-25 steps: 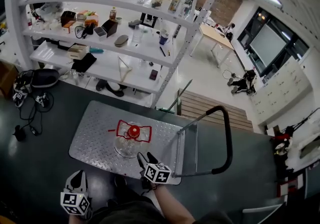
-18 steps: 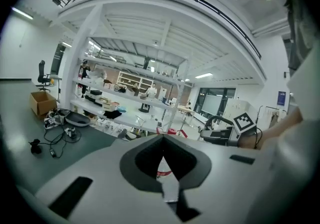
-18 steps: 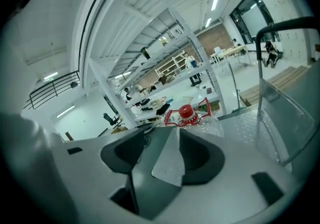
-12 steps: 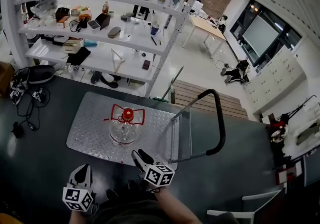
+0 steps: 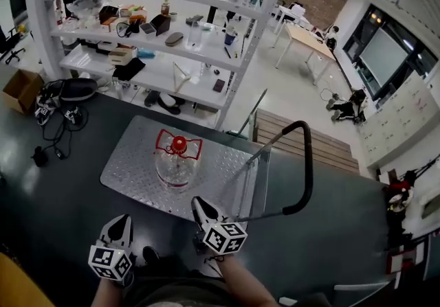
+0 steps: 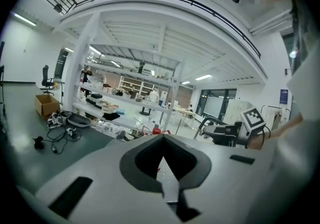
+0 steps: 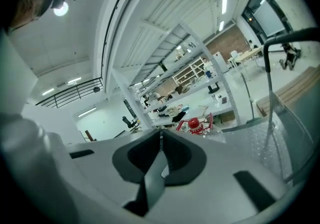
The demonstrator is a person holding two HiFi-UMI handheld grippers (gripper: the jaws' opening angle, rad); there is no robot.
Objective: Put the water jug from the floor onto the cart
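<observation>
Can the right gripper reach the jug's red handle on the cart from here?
Probably yes: nothing stands between the right gripper and the water jug on the cart. Its jaws have just closed, empty, so they must open first.

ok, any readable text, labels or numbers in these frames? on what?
None readable.
Marker cubes: square patterns only, no letters.
Shelf items: print too small.
Blue wall sign: blurred.
Jug: no label visible.

Silver diamond-plate cart (image 5: 134, 176) sits on the dark floor (image 5: 58, 206). Clear red-capped water jug (image 5: 176, 167) stands on its deck.
</observation>
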